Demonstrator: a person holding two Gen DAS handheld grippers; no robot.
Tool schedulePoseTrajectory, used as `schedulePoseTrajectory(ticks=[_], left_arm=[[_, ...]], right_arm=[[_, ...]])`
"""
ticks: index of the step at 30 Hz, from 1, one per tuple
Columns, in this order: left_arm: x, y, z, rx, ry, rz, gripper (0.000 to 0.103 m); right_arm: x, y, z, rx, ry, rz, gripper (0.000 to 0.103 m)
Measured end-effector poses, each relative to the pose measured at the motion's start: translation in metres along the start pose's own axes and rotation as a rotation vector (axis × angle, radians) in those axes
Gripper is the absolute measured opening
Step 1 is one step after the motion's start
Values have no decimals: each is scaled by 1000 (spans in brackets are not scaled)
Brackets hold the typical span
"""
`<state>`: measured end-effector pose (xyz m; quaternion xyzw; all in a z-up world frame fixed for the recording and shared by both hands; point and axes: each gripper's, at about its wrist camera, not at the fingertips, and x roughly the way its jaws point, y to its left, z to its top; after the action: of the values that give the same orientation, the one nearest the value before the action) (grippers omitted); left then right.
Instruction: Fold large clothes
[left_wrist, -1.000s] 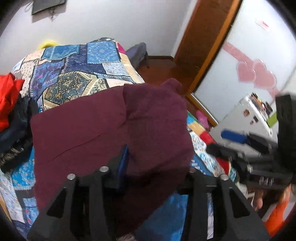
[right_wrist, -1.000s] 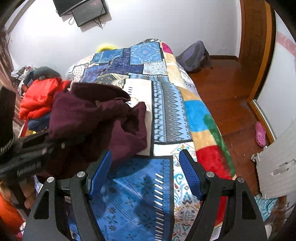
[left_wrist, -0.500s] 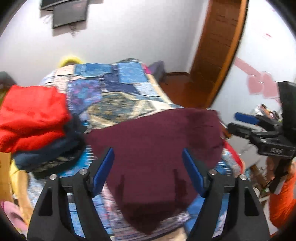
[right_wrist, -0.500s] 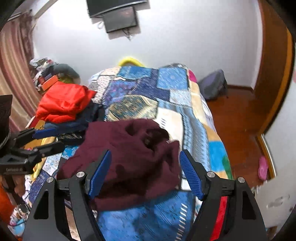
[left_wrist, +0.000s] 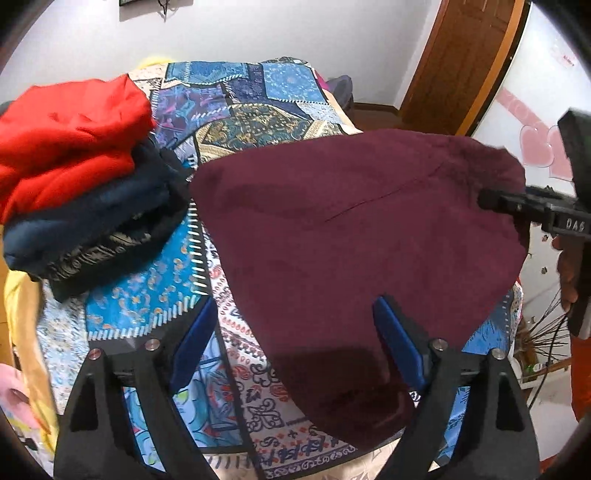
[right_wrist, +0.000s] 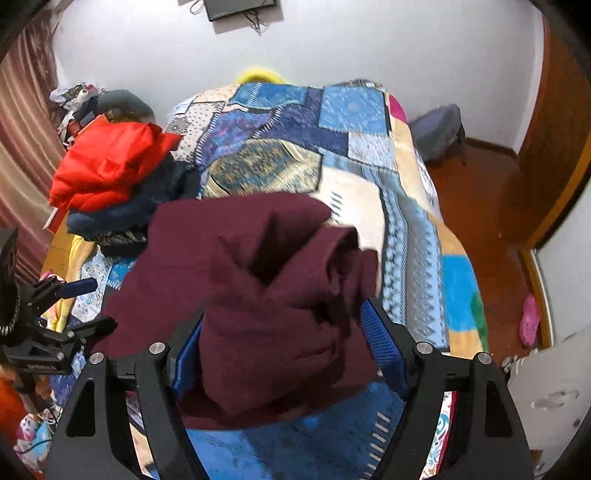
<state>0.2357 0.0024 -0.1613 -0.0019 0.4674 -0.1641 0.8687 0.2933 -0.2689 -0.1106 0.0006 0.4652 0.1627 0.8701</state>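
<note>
A bed fills both views, covered by a patchwork quilt (left_wrist: 255, 122) in blues, creams and golds, running from the lower edge up to a white wall at the top. In the left wrist view a wooden door (left_wrist: 465, 55) stands at the upper right, with a white panel carrying pink heart stickers (left_wrist: 535, 144) beside it. In the right wrist view, reddish wooden floor (right_wrist: 476, 206) runs down the right side, a grey bag (right_wrist: 439, 133) sits against the wall, and a pink shoe (right_wrist: 529, 319) lies at the right edge.

At the left, a pile of clothes (left_wrist: 77, 173) sits on the quilt: red on top, dark navy beneath.

The maroon garment (left_wrist: 354, 236) lies spread across the centre and right of the left wrist view, on the quilt. The left claw (left_wrist: 295, 343) is wide and opening, its blue pads either side of the cloth's lower part without pressing it. The right claw (right_wrist: 284, 354) is opening too; a bunched fold of maroon garment (right_wrist: 273, 314) sits between its pads, and whether they still touch it is hard to tell through the blur.

The garment's lower edge is hidden behind the claw frames, and a dark screen (right_wrist: 240, 7) is cut off at the top.
</note>
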Motion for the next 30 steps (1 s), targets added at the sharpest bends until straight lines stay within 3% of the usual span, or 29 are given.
schedulePoseTrajectory(ticks=[4,9,15,19,23,26,30], left_arm=[[16,5,-7,-40,50,-52,92],[16,7,-9,-46,48,-60,92],[-1,5,3,6,-1,29,92],[-9,18,13,-35,-40,58,92],[1,41,18,-153,-8,0,92],[15,53,17,-222,43,-63,92],[39,58,11,-276,111,-146,92]], right_arm=[[12,-12,-19,41,45,19,84],[12,-17,-20,100,61,47,87],[-4,3,-4,25,39,-6,88],[-12,7,7,22,-17,27,89],[-4,4,16,46,-16,49,89],[11,-11,15,82,35,45,89],[26,-41,3,210,111,187,90]])
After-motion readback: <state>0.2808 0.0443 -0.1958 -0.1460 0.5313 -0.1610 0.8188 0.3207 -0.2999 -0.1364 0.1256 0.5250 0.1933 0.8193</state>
